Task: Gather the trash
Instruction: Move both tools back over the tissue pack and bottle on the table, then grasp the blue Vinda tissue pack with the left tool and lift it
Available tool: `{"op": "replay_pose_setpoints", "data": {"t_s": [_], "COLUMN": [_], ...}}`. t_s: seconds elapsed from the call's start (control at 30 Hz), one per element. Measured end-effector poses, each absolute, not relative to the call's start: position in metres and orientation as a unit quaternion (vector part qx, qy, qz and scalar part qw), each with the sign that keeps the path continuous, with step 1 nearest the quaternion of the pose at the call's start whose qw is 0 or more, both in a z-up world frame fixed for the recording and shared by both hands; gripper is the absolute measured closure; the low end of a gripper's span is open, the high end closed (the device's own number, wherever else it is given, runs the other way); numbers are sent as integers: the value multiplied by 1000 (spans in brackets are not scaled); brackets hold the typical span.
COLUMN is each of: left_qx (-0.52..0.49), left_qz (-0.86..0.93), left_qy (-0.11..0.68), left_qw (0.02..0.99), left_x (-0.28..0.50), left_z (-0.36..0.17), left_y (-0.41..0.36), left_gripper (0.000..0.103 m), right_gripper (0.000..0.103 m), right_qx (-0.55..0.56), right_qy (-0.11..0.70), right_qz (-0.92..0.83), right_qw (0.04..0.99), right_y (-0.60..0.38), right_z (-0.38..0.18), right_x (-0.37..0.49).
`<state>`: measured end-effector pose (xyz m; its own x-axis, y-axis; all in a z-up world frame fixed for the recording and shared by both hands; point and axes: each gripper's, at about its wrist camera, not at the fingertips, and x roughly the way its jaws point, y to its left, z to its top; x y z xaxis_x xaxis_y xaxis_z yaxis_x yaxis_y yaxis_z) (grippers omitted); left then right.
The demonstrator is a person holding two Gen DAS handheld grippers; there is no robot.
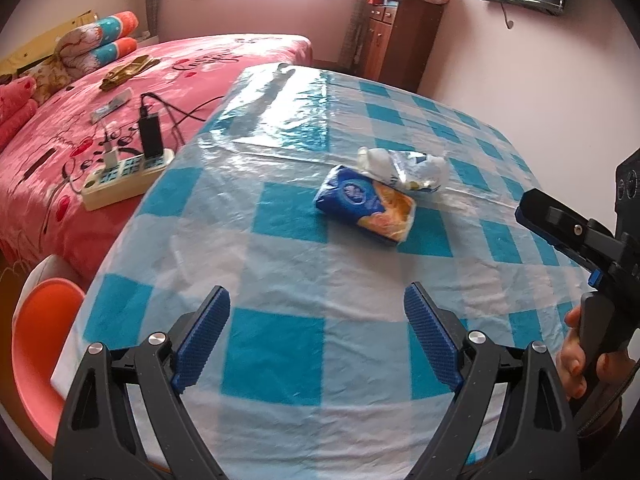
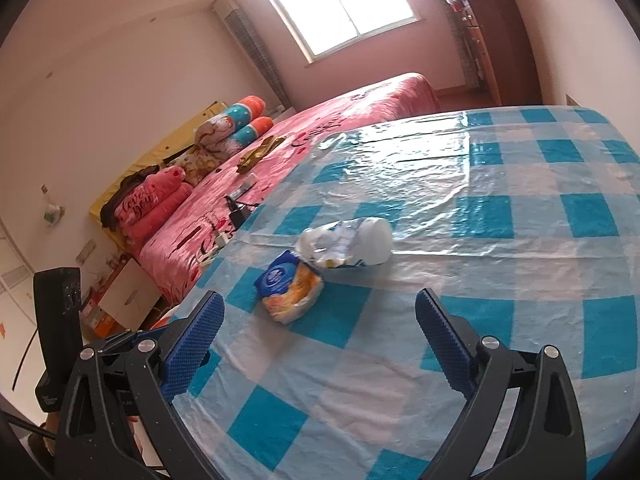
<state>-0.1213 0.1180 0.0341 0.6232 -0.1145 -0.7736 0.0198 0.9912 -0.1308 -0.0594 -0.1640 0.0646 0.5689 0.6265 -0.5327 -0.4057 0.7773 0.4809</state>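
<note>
A blue and orange snack packet [image 1: 365,205] [image 2: 289,290] lies on the blue-and-white checked tablecloth [image 1: 280,272] [image 2: 480,272]. Just behind it rests a crumpled clear and white plastic wrapper [image 1: 402,170] [image 2: 346,245], touching the packet. My left gripper [image 1: 316,338] hovers open over the near part of the table, short of the packet, nothing between its blue pads. My right gripper [image 2: 318,346] is open too, with the packet a little ahead and to the left of its centre. In the left wrist view the right gripper's body [image 1: 576,240] and the hand holding it show at the right edge.
A bed with a pink cover [image 1: 100,120] [image 2: 280,168] stands left of the table, holding a power strip [image 1: 124,176], a charger and pillows. An orange chair [image 1: 40,344] sits at the table's near left. A wooden cabinet [image 1: 400,40] stands at the far wall.
</note>
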Motion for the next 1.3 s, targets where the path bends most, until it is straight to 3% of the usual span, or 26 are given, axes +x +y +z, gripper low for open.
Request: {"op": "replay_pose_setpoints", "data": {"t_s": [0.47,1.3], "left_qx": [-19,-15], "left_qz": [-102,-142], "left_qy": [438,465], "left_qw": [893,874], "left_x": [-58,31], "left_z": [46,14], "left_y": [59,1], "left_gripper": [14,14], "right_gripper": [8,8], "right_qx": [200,245], "right_qy": [356,350], "right_qz": [250,221], "right_qw": [878,877], "right_y": [-208,-252], "right_z": [55,44], "right_x": [-40,-28]}}
